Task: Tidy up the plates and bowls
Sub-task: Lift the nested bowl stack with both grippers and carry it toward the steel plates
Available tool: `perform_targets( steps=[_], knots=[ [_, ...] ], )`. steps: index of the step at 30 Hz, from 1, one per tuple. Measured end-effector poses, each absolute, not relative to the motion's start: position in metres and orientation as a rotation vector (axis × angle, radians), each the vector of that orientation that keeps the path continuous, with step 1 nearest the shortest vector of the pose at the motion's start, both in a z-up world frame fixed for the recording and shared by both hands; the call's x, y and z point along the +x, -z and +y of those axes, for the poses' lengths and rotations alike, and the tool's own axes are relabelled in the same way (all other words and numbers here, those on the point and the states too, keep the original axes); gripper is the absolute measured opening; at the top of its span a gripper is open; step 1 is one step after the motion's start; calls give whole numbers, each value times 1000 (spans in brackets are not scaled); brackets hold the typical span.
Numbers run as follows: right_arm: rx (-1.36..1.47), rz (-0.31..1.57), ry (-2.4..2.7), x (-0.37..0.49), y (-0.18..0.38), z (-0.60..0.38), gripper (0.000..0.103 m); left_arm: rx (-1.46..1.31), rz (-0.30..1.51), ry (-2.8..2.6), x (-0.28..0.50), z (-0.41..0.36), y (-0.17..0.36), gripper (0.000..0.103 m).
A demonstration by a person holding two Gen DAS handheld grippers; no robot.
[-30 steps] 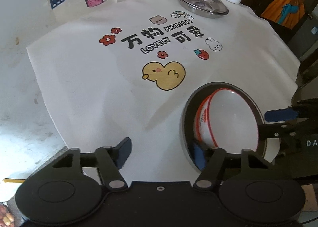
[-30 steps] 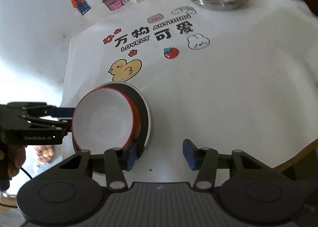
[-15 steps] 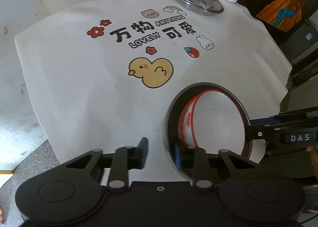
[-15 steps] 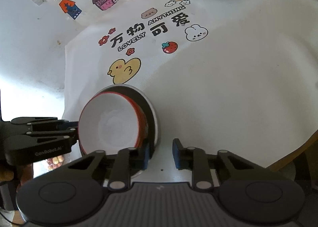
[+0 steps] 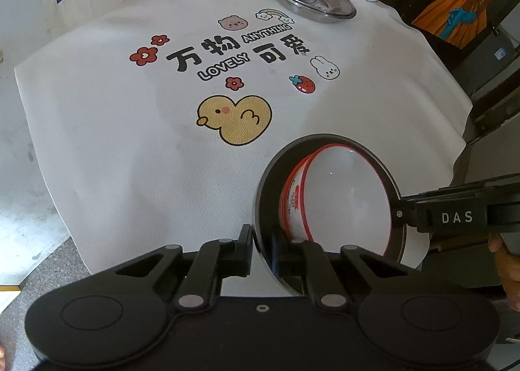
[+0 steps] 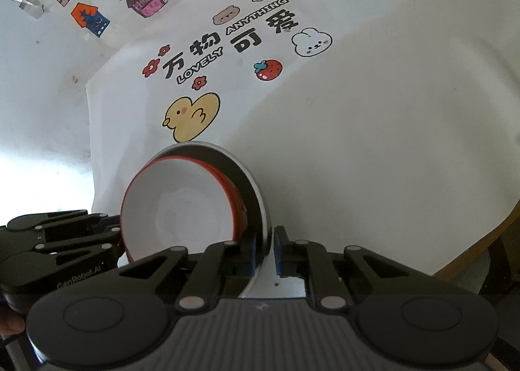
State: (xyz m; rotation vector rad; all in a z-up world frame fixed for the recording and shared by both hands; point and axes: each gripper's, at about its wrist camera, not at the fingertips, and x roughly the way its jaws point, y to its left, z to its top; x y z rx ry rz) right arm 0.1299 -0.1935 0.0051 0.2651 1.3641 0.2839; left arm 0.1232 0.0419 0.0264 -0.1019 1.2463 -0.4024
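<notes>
Two grippers, the left gripper (image 5: 261,252) and right gripper (image 6: 267,250), each clamped opposite rims of the dark plate (image 5: 265,182) carrying the red-rimmed bowl (image 5: 344,195) at the mat's (image 5: 130,143) near edge, likely sharing its weight for moving.

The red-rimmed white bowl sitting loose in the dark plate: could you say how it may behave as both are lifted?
The red-rimmed white bowl looks glossy and rests loose in the dark round plate, so it may slide or tip. Only the plate's rim is pinched by the left gripper and right gripper, so keep it level.
</notes>
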Motion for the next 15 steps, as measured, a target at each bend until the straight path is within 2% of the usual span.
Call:
perform_targets(
  steps=[4, 15],
  knots=[
    [344, 1386, -279, 132, 1, -201, 14, -100, 1246, 400, 123, 42, -27, 11],
    [275, 1363, -294, 125, -3, -194, 11, -118, 1255, 388, 123, 42, -25, 9]
  ],
)
